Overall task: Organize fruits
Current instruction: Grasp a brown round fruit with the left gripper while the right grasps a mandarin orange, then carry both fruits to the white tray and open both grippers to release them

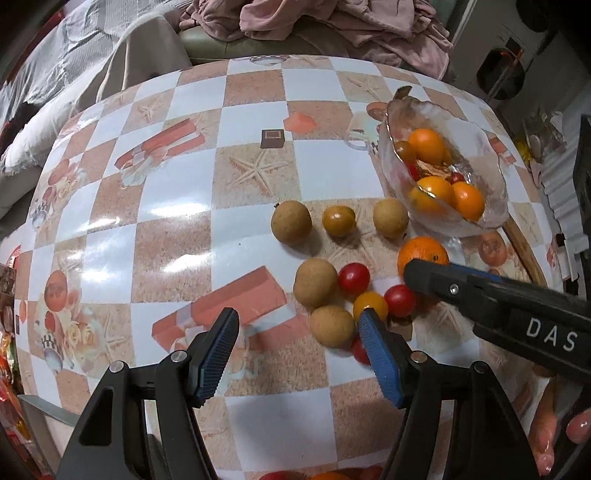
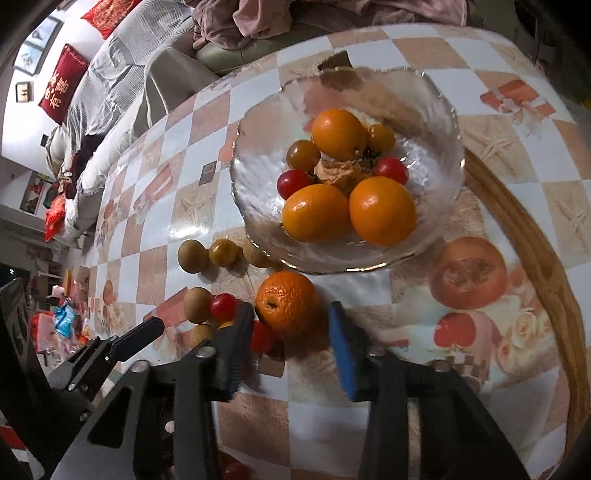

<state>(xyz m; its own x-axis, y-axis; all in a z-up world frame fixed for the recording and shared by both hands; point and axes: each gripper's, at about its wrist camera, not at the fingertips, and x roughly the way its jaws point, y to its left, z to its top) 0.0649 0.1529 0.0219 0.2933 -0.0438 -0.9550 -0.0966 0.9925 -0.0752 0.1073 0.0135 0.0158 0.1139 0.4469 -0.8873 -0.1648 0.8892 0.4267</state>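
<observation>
A small orange (image 2: 286, 306) lies on the checked tablecloth in front of the glass bowl (image 2: 258, 206). It sits between the fingers of my right gripper (image 2: 290, 314): the left pad is at its side, and a narrow gap shows at the blue right pad, so the gripper is open. The bowl holds oranges and cherry tomatoes. My left gripper (image 1: 299, 319) is open, low over a cluster of longans (image 1: 316, 282), red tomatoes (image 1: 354, 277) and a yellow tomato (image 1: 370, 303). One longan (image 1: 331, 325) lies just inside its right finger without being pinched.
A row of two longans (image 1: 291, 221) and an amber tomato (image 1: 338, 220) lies left of the bowl. A small brown square (image 1: 272, 138) sits further back. A wooden rim (image 2: 532, 251) curves along the table's right side. A sofa with pink clothes (image 1: 332, 22) lies beyond.
</observation>
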